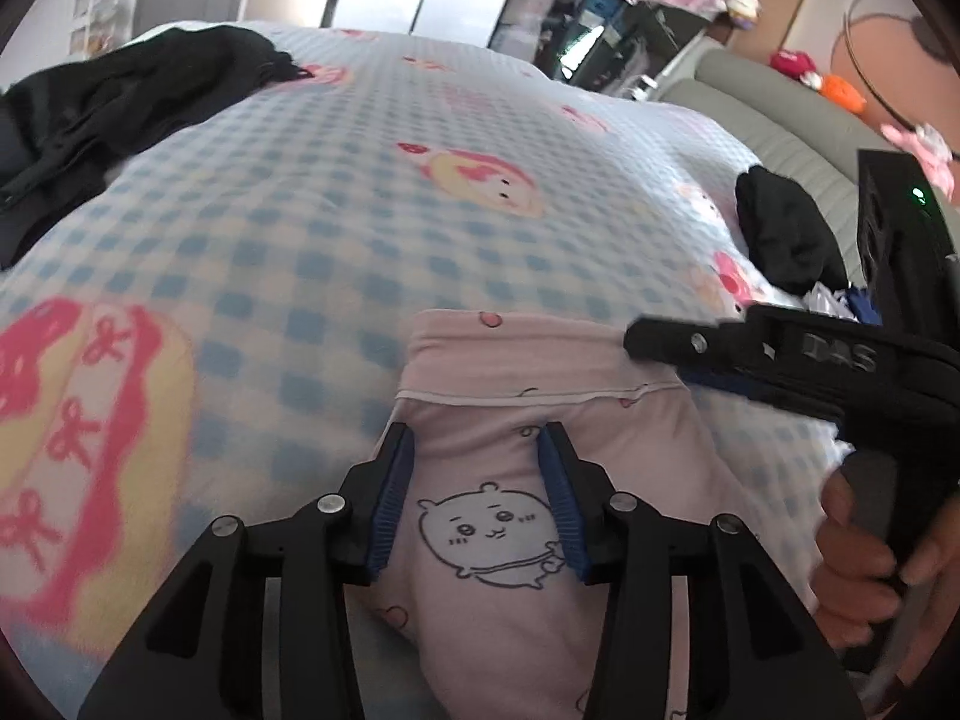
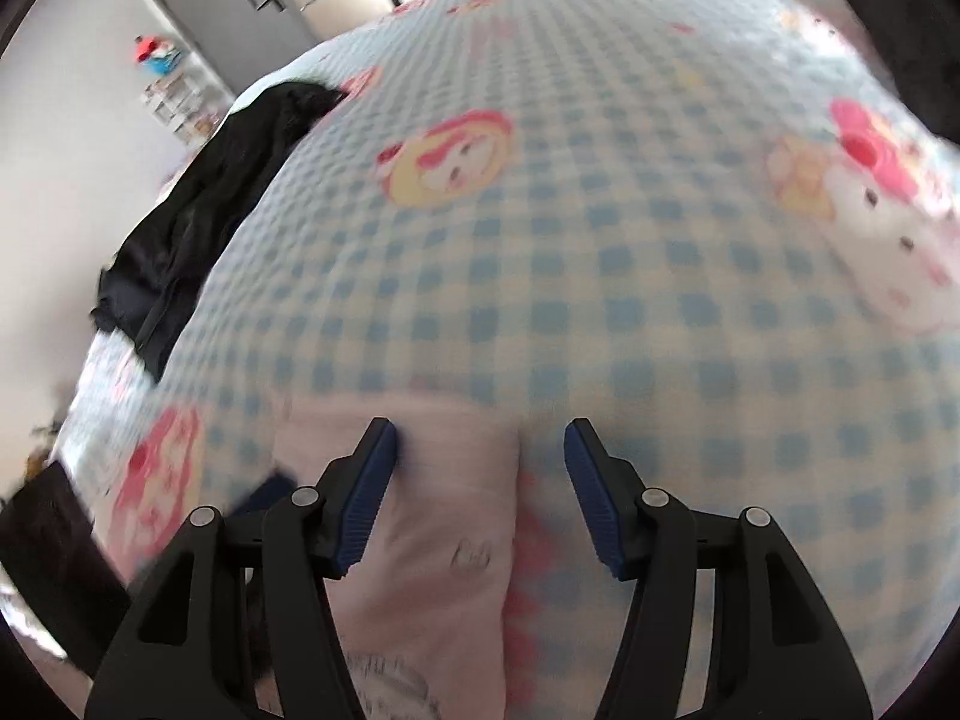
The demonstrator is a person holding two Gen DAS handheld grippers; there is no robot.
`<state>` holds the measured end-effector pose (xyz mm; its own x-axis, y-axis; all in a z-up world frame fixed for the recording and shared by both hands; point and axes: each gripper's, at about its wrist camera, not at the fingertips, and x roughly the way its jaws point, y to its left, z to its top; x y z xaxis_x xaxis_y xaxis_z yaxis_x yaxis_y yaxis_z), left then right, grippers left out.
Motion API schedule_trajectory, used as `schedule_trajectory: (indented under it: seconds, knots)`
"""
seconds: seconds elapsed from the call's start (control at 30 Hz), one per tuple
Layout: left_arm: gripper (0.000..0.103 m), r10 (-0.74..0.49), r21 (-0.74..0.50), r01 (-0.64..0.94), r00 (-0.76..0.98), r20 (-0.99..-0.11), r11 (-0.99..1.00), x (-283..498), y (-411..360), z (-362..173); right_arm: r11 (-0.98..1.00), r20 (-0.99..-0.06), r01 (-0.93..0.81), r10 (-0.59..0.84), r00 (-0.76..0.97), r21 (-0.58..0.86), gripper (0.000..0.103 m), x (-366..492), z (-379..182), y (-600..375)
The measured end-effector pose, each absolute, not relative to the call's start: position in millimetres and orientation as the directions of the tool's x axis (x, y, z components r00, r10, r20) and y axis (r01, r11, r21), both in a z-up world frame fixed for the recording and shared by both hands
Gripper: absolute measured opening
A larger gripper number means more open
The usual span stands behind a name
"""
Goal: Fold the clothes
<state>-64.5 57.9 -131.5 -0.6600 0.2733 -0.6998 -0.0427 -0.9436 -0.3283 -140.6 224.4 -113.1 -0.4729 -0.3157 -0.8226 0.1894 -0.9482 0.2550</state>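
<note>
My left gripper (image 1: 477, 438) hovers over the pink garment (image 1: 522, 480) with its jaws apart, holding nothing. My right gripper (image 2: 480, 438) is also released; its jaws stand on both sides of the garment's right edge. The garment lies on the checked bed cover (image 1: 336, 222), near me, waistband away from me.

I think the thin cloth can slip or bunch if I close on only one layer, and then the fold becomes crooked. The soft cover can also get pinched together with it.

The right view is blurred, so the edge is unclear. The lower part of the garment is cut off, so I cannot tell if it is already folded.
</note>
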Motion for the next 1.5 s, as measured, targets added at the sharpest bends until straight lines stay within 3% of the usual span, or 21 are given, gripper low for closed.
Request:
schedule_trajectory:
  seconds: [0.07, 0.23, 0.33, 0.43, 0.57, 0.7, 0.83, 0.97, 1.07, 1.2, 1.5]
  knots:
    - [0.051, 0.275, -0.354, -0.017, -0.665, -0.695, -0.935, -63, 50, -132, -0.950, -0.819, 0.177, -0.311, -0.482, 0.257, 0.059, -138, -111, 228]
    - [0.051, 0.291, -0.423, 0.013, -0.705, -0.646, -0.906, -56, 34, -122, -0.957, -0.791, 0.153, -0.289, -0.539, 0.245, 0.059, -117, -98, 242]
    - [0.051, 0.313, -0.377, -0.065, -0.694, -0.648, -0.924, -42, 47, -108, -0.971, -0.752, 0.184, -0.235, -0.616, 0.154, 0.059, -79, -85, 249]
    - [0.051, 0.338, -0.344, -0.126, -0.660, -0.671, -0.931, -25, 63, -108, -0.961, -0.783, 0.247, -0.251, -0.569, 0.128, 0.059, -53, -92, 248]
    - [0.054, 0.207, -0.187, -0.096, -0.599, -0.773, -0.978, -14, 79, -130, -0.957, -0.822, 0.280, -0.222, -0.524, 0.081, 0.058, -34, -115, 253]
    - [0.056, 0.230, -0.286, -0.008, -0.617, -0.753, -0.958, -4, 52, -126, -0.981, -0.863, 0.183, -0.149, -0.482, 0.067, 0.058, -30, -134, 284]
    - [0.054, 0.281, -0.502, 0.065, -0.763, -0.582, -0.863, 34, 23, -96, -0.965, -0.805, 0.158, -0.260, -0.534, 0.207, 0.057, -11, -116, 311]
    - [0.054, 0.278, -0.445, 0.049, -0.720, -0.636, -0.894, 42, 40, -103, -0.927, -0.759, 0.267, -0.371, -0.535, 0.265, 0.057, 8, -103, 287]
    - [0.054, 0.247, -0.353, 0.039, -0.643, -0.725, -0.935, 39, 56, -120, -0.927, -0.787, 0.305, -0.351, -0.507, 0.217, 0.057, 17, -112, 263]
    - [0.057, 0.195, -0.279, 0.036, -0.632, -0.750, -0.960, 40, 64, -126, -0.944, -0.838, 0.304, -0.269, -0.475, 0.131, 0.057, 21, -133, 251]
    - [0.059, 0.094, -0.143, 0.030, -0.619, -0.780, -0.989, 45, 73, -134, -0.947, -0.838, 0.270, -0.288, -0.463, 0.176, 0.062, 34, -143, 281]
